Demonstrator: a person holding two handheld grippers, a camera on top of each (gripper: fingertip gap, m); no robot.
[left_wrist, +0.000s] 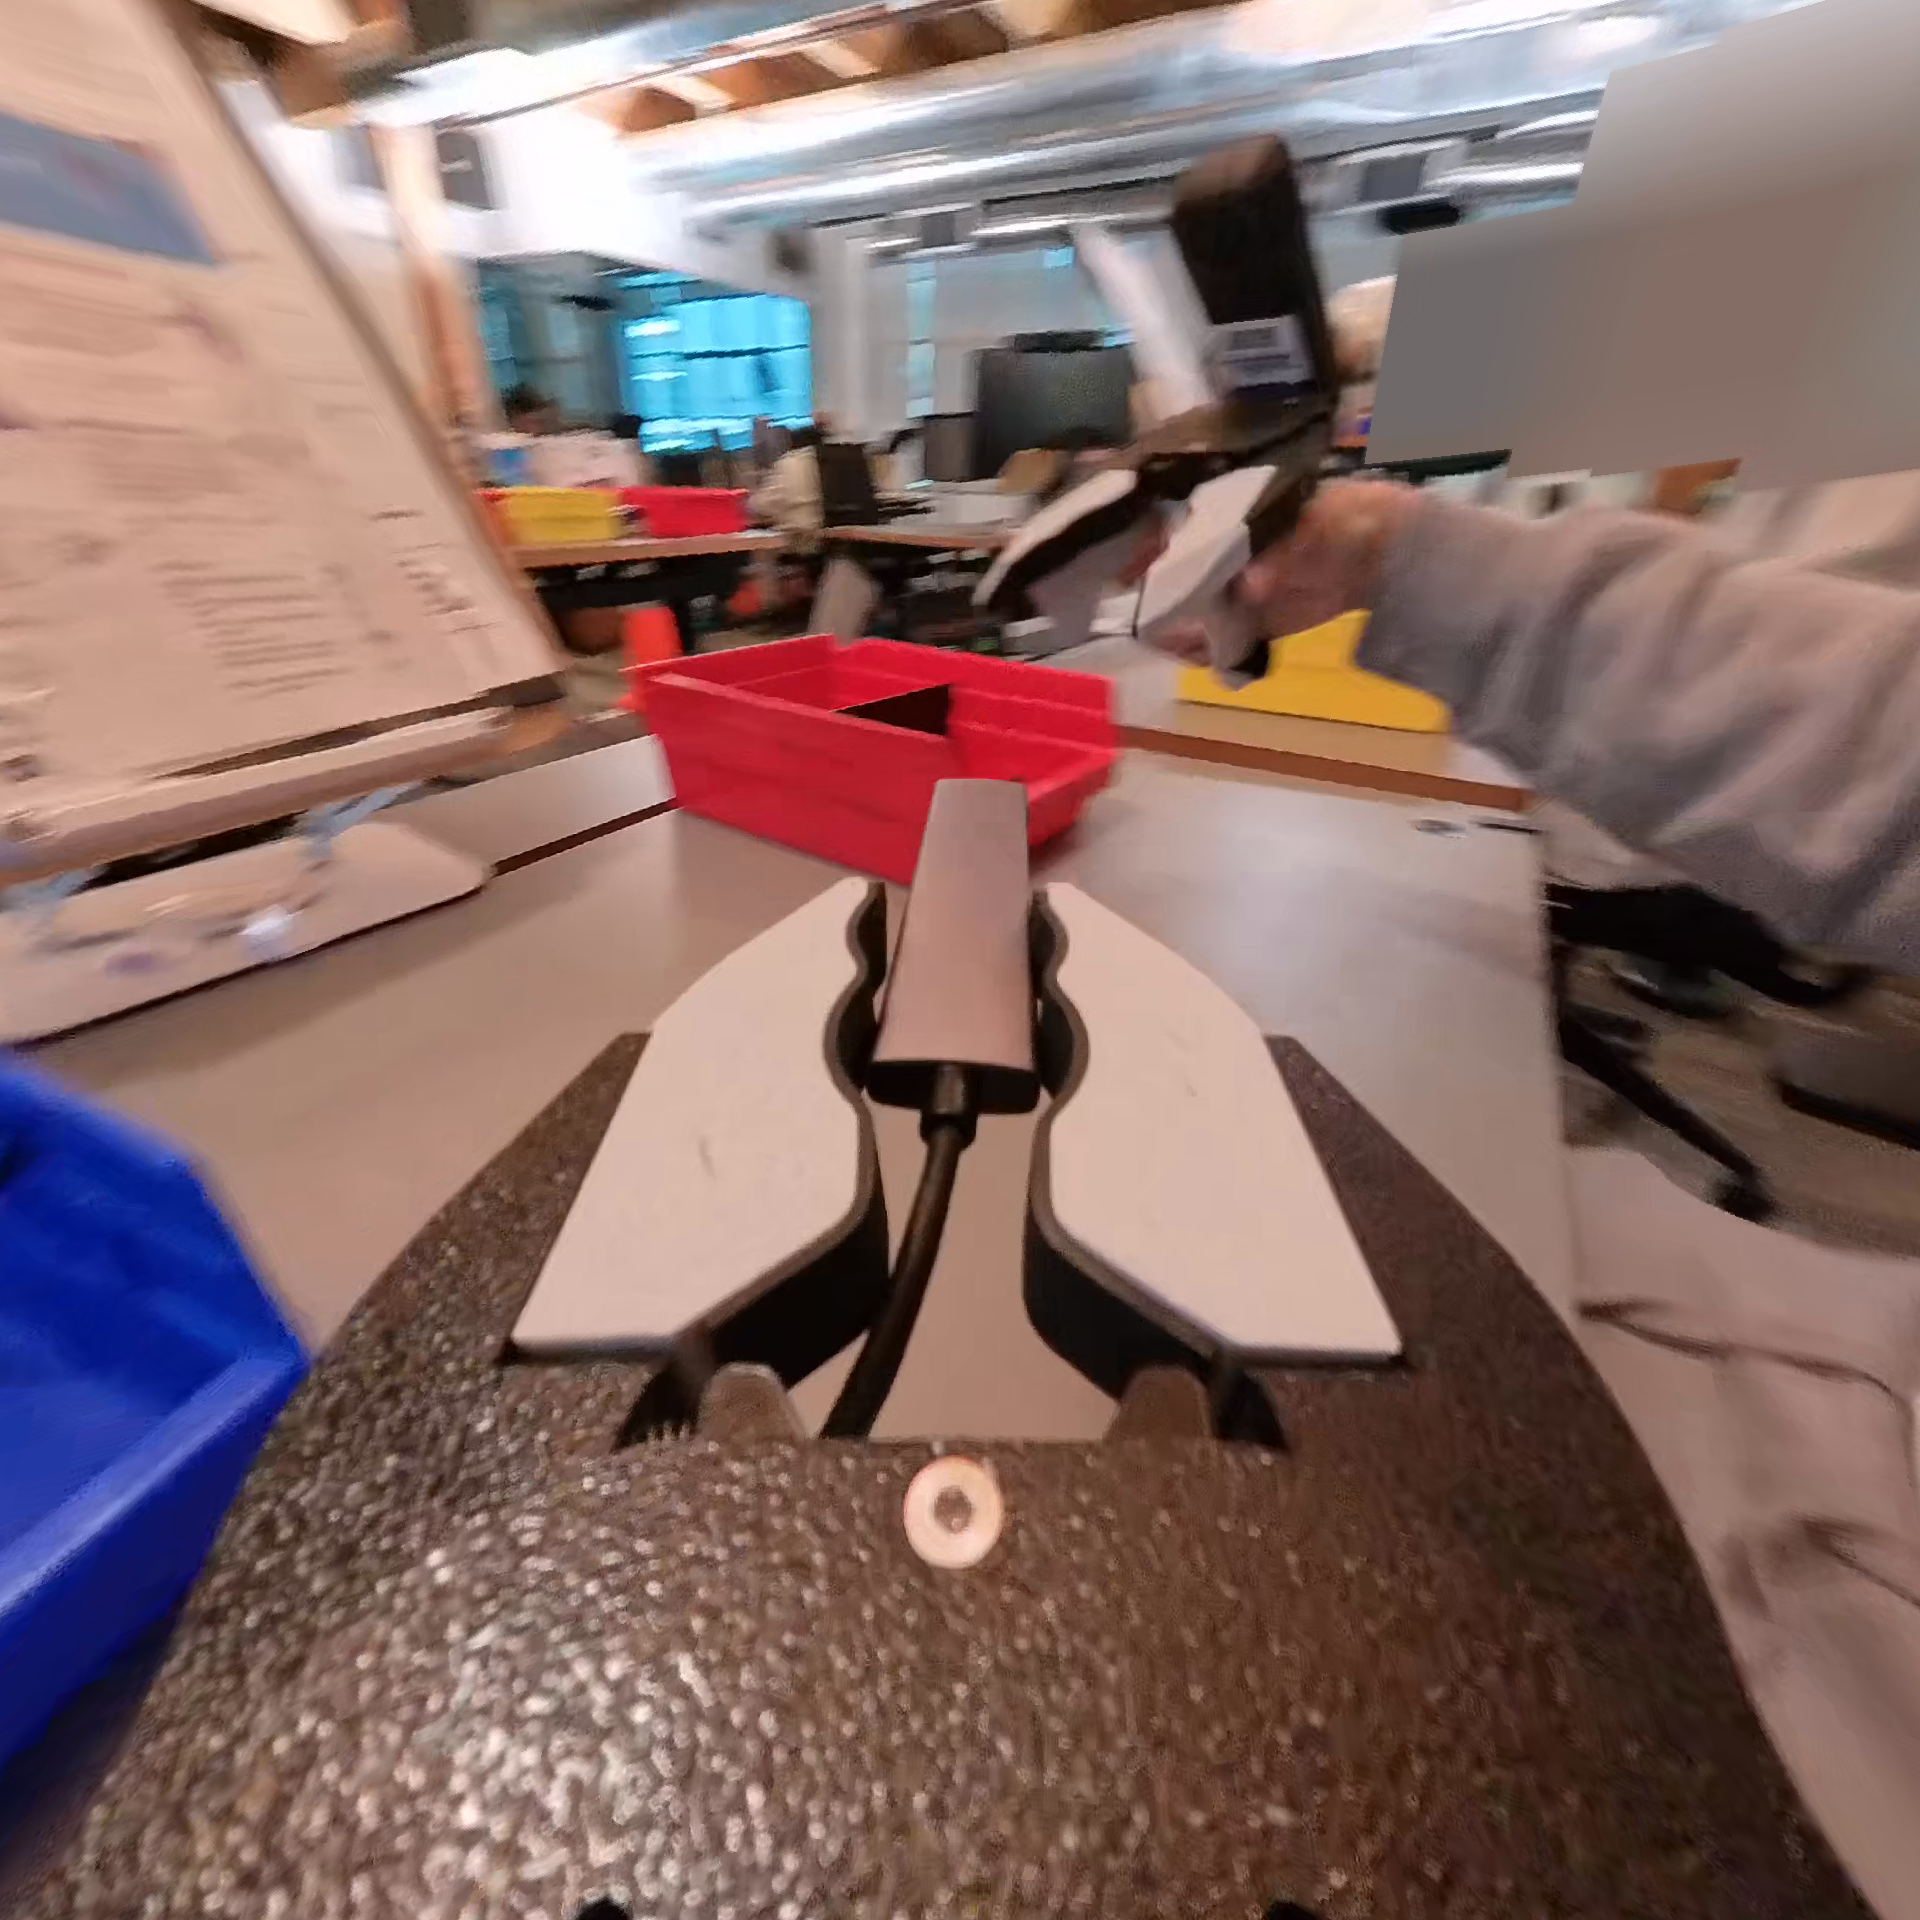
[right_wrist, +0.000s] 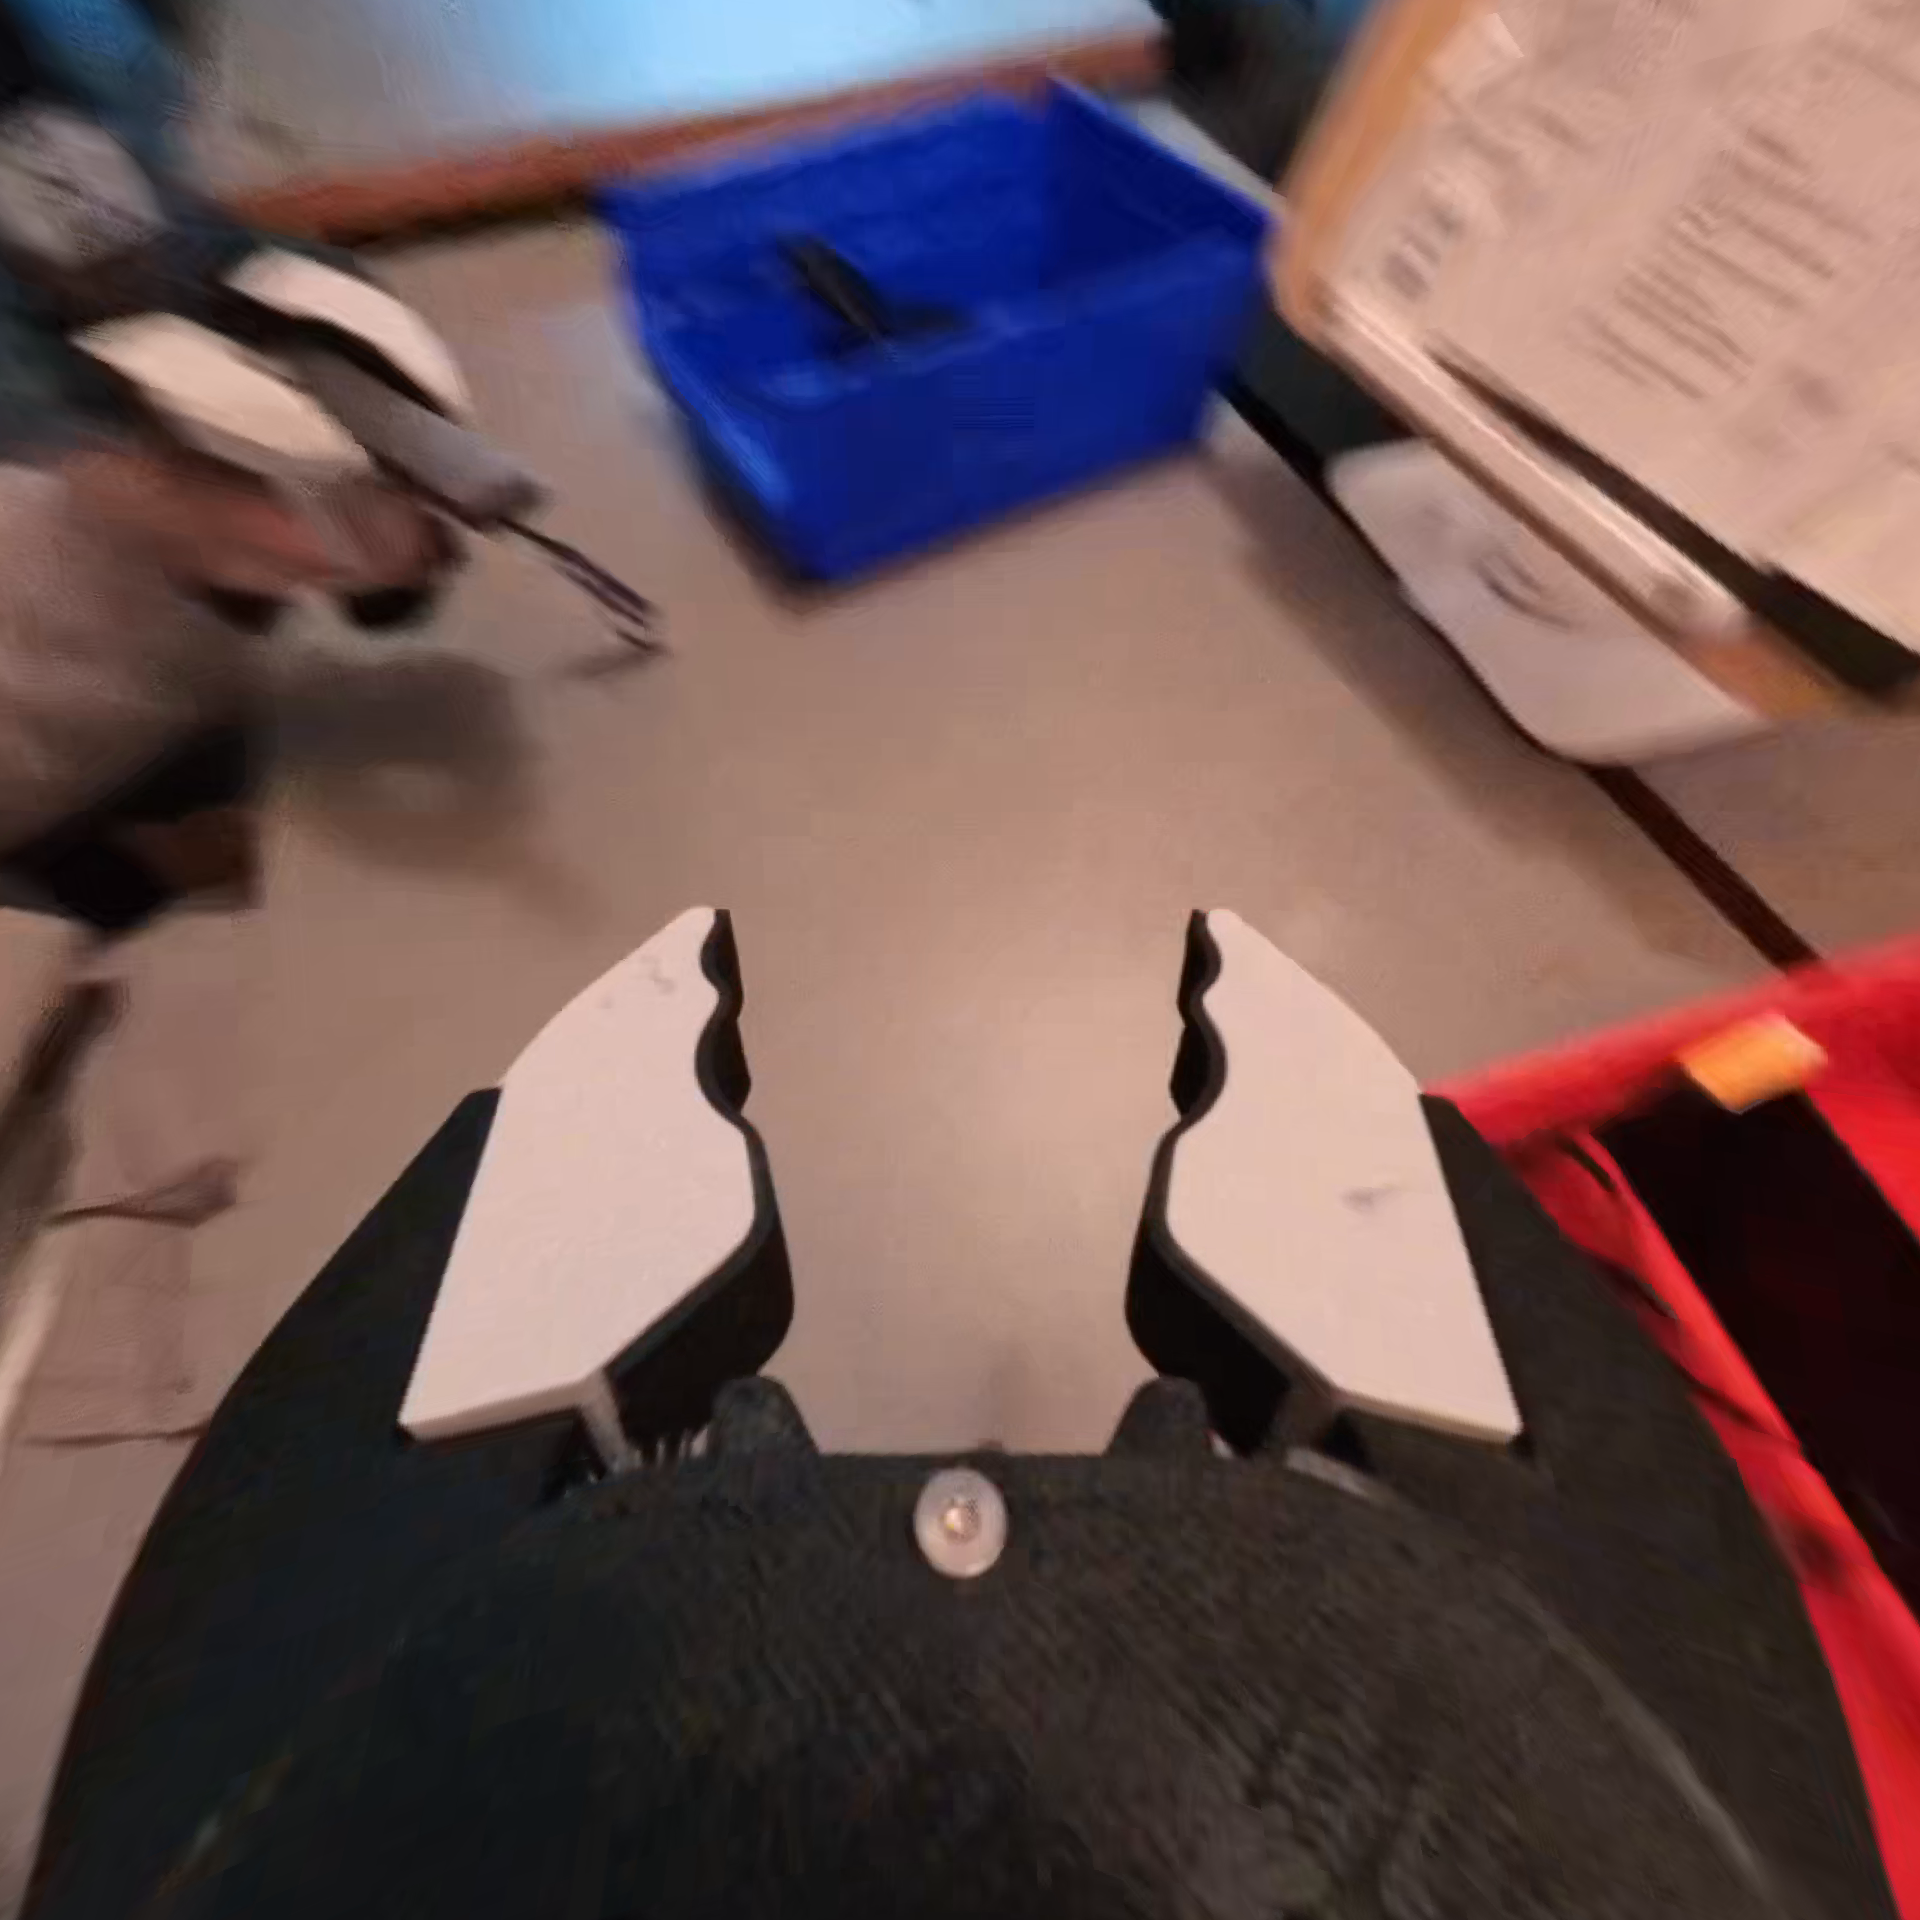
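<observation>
Between the left gripper (left_wrist: 954, 914) jaws, grey adapter (left_wrist: 961, 925) lengthwise, pointing forward.

Left wrist view: low over the table (left_wrist: 1247, 935), looking level toward the red bin (left_wrist: 883, 769) and the room. Right wrist view: higher, tilted down at the tabletop, blue bin (right_wrist: 935, 343) ahead. Both share table, both bins, the document stand (left_wrist: 208, 416).

Worktop (right_wrist: 935, 790): grey-beige, wood-trimmed edge.
Far edge: blue bin (right_wrist: 935, 343) (a dark item inside, blurred).
Right edge: red bin (right_wrist: 1558, 1101).
Far right corner: white stand base (right_wrist: 1538, 613).
</observation>
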